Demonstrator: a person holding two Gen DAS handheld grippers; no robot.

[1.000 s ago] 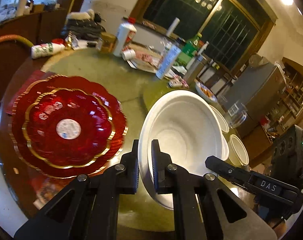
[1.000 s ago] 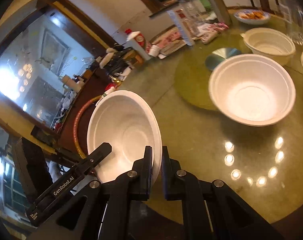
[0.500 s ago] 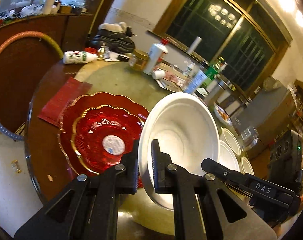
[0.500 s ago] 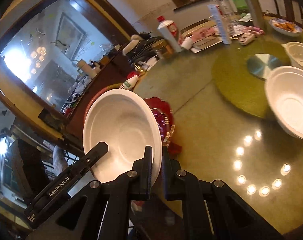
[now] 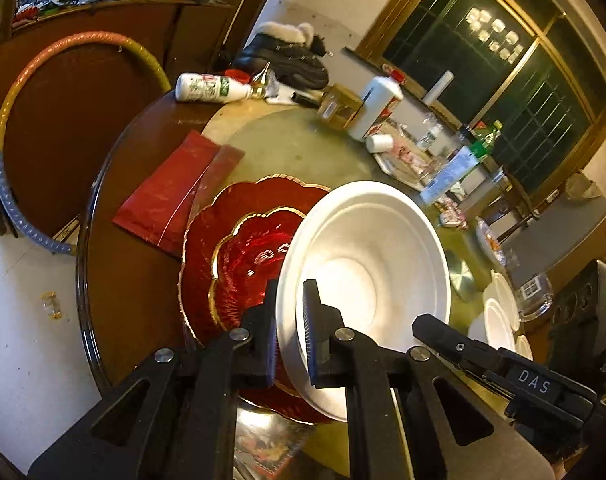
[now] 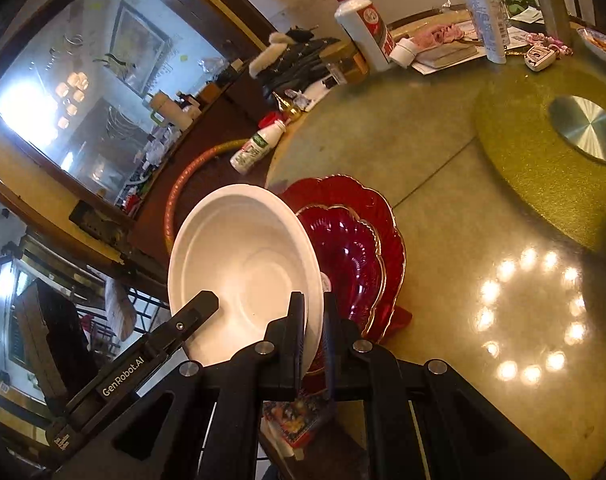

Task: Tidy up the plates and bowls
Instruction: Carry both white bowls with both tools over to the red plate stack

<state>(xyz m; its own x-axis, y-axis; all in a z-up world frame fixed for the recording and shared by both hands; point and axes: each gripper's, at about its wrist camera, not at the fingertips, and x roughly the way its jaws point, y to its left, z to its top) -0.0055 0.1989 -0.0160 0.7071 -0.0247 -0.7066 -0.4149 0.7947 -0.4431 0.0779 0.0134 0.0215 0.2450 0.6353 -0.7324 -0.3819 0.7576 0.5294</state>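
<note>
both grippers pinch white bowl [image 5: 367, 256] over red plates [image 5: 243, 256]

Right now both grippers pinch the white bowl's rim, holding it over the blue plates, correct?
Not quite: the plates are red with gold edges, as the right wrist view shows. The left gripper and right gripper do pinch the white bowl by its rim.

Home dining room: round wooden tabletop [image 5: 115, 264] with glass lazy Susan [image 6: 543, 168], cluttered with bottles [image 5: 373, 110], papers, a jacket [image 5: 287, 56]. Dark-framed window [image 5: 503, 92], wooden cabinet [image 5: 103, 12], hula hoop [image 5: 7, 128] leaning nearby, ceiling lights reflected in the glass.
</note>
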